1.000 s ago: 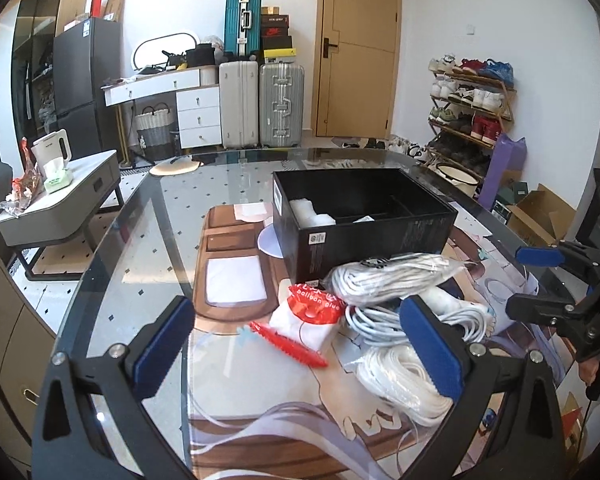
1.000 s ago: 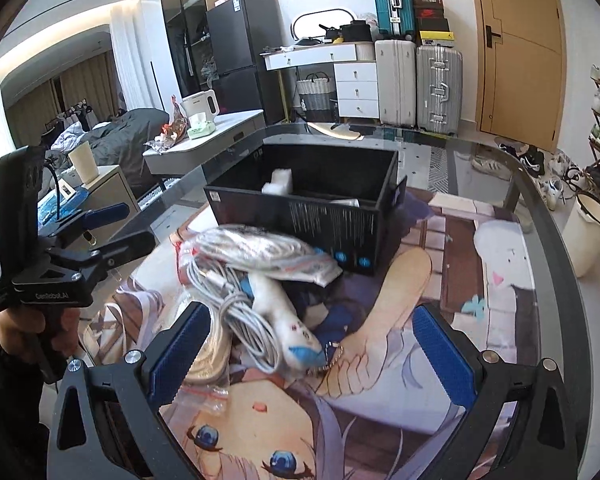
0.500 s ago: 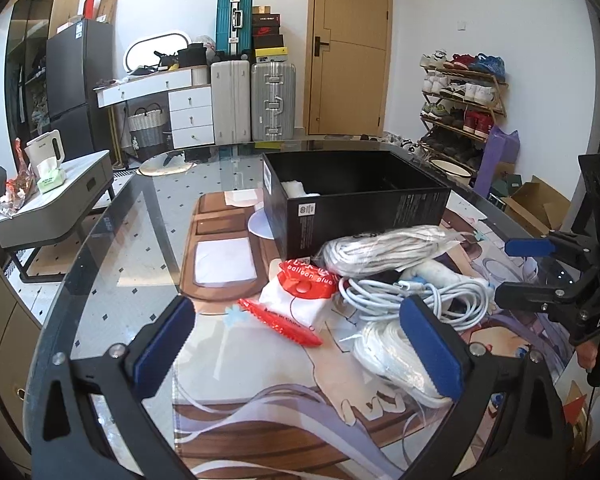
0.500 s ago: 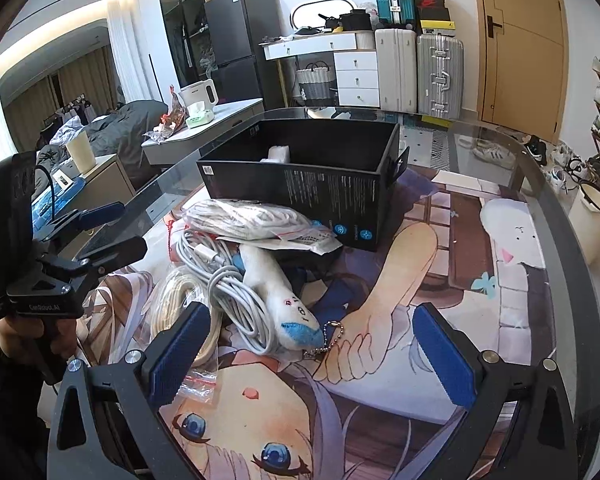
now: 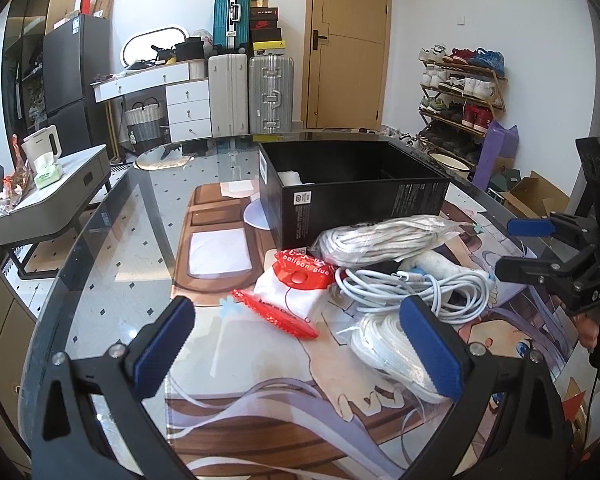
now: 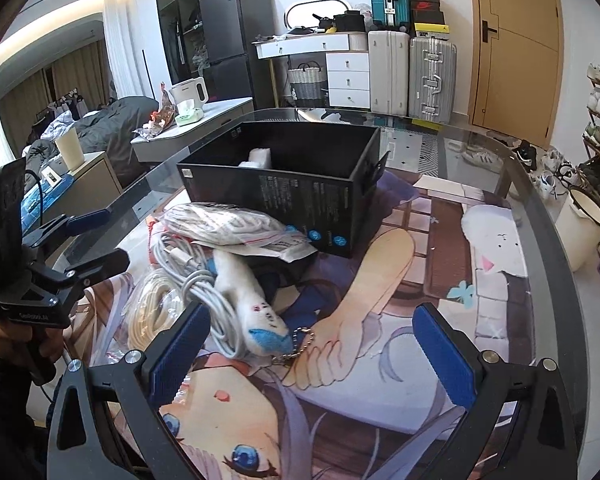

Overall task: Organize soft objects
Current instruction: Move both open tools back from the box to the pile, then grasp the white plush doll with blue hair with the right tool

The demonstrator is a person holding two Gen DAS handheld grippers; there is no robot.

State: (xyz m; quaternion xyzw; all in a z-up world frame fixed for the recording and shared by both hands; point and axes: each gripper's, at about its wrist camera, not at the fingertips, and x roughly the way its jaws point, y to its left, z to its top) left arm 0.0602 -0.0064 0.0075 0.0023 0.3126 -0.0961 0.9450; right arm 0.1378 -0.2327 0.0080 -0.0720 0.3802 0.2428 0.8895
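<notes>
You've got bright, even daylight in both views; pics are sharp, no motion blur. Glare sits on the glass counter at the left, w/ floor pattern showing through. Strong fisheye: door and walls bow, corners go black. In the right wrist view, a ceiling light strip glows top left.
</notes>
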